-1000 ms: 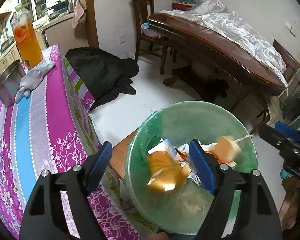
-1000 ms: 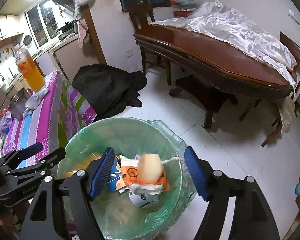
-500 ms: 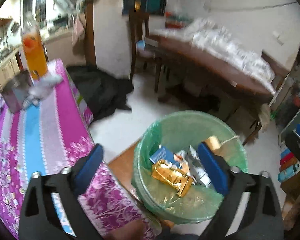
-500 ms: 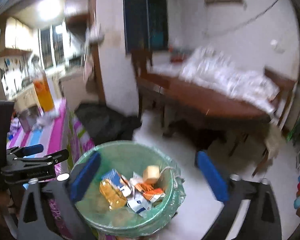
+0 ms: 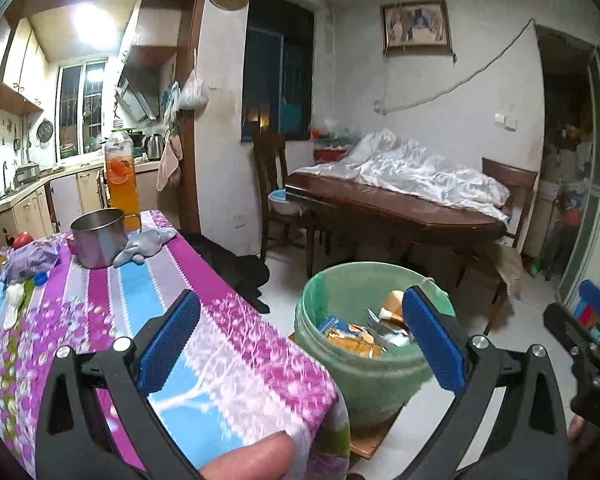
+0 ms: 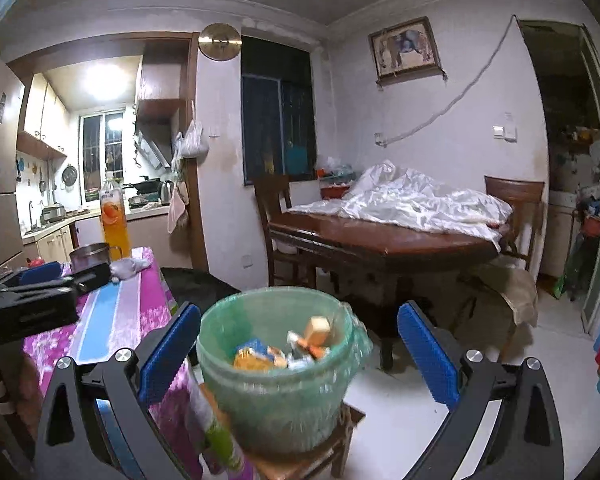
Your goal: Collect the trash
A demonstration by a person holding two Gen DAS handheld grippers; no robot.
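A green bin lined with a green bag (image 5: pixel 340 292) stands on a low wooden stool beside the table; it also shows in the right wrist view (image 6: pixel 259 384). Wrappers and a tan piece (image 5: pixel 356 340) lie inside it, and they show in the right wrist view too (image 6: pixel 283 350). My left gripper (image 5: pixel 300 344) is open and empty, over the table's near corner and the bin. My right gripper (image 6: pixel 297 352) is open and empty, with the bin between its jaws in view. A purple wrapper (image 5: pixel 31 260) and small scraps (image 5: pixel 13 300) lie on the table's far left.
The table has a purple and blue striped cloth (image 5: pixel 139 292). On it stand a steel pot (image 5: pixel 95 236), an orange drink bottle (image 5: pixel 119 176) and a grey cloth (image 5: pixel 147 244). A dark wooden table (image 5: pixel 396 208) with chairs is behind the bin. A black bag (image 5: pixel 239 272) lies on the floor.
Both grippers have risen and tilted up from looking down into the bin to a level view of the room. The trash dropped from them now lies in the bin.
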